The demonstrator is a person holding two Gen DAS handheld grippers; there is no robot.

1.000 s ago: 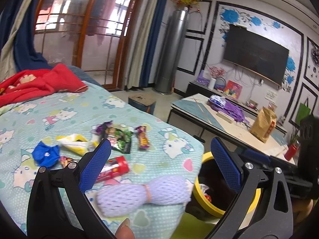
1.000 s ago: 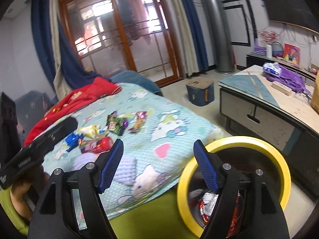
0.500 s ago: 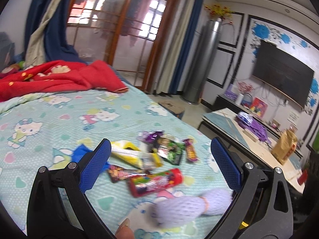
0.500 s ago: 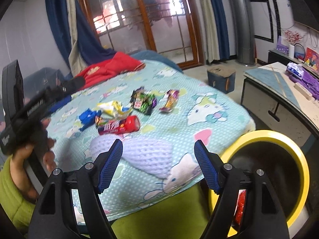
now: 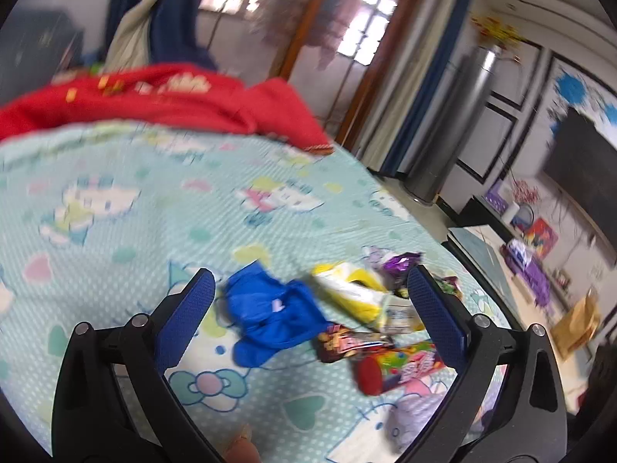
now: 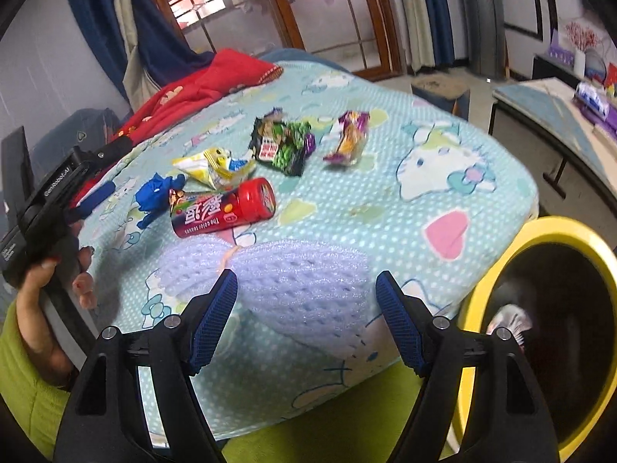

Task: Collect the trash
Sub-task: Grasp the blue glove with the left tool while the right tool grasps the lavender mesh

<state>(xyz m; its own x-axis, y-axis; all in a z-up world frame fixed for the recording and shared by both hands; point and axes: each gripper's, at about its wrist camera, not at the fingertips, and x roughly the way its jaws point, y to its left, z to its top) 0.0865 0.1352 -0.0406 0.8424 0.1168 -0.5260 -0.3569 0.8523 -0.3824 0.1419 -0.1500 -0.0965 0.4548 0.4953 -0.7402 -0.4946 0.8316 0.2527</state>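
Two black grippers with blue ribbed pads were recorded, both with jaws spread wide and nothing between the pads. Right gripper (image 6: 306, 316): poised above the near edge of the bed, over a lilac foam net sleeve (image 6: 285, 281), soft, honeycomb-textured, cinched at the middle into a bow shape. Left gripper (image 5: 308, 308): held in a hand (image 6: 58, 281) with a green sleeve, framing the litter from the other side. Bin (image 6: 497, 270): round, yellow rim, dark interior, standing beside the bed at the right gripper's right; some crumpled wrapper lay inside. Bedspread (image 6: 385, 200): pale turquoise, dotted weave, printed with cartoon cats and hearts. Trash on it, beyond the foam sleeve: one red cylindrical snack can (image 6: 225, 208), glossy, lying on its side; a flat dark candy wrapper (image 5: 353, 341) just beside the can; one crumpled blue item (image 5: 272, 314), material uncertain; one yellow and white crinkled packet (image 6: 214, 166); one green and black foil packet (image 6: 283, 146); one purple and orange wrapper (image 6: 349, 137), set slightly apart. Farthest: a red blanket (image 6: 200, 81), bunched at the far end of the bed.
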